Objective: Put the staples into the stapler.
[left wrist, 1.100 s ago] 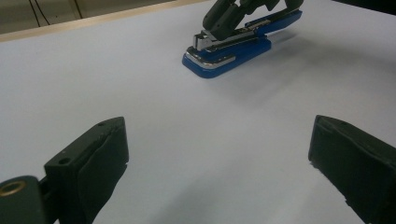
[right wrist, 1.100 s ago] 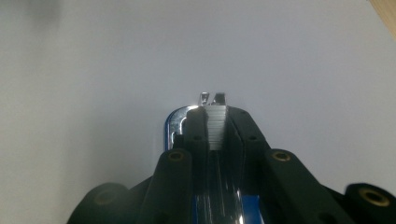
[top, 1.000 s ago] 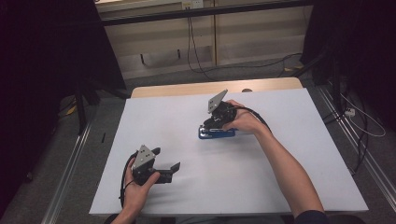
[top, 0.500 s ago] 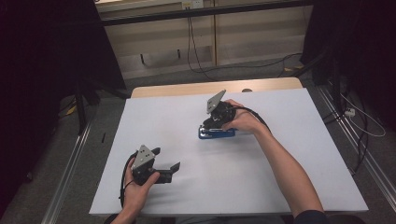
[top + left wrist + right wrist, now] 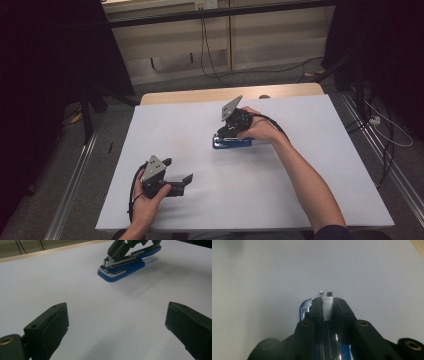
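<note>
The right gripper (image 5: 226,134) was clamped on the metal top arm of a blue plastic stapler (image 5: 231,143) lying flat on the white table (image 5: 280,190) directly beneath it. The left gripper (image 5: 176,172) rested wide open, well apart. The step looked like grasping; next probably called for lifting or pressing.

Rear of blue metal-topped stapler (image 5: 121,266) cut off by top edge in left gripper view; mostly hidden behind closed black right gripper (image 5: 327,305) in right gripper view.
</note>
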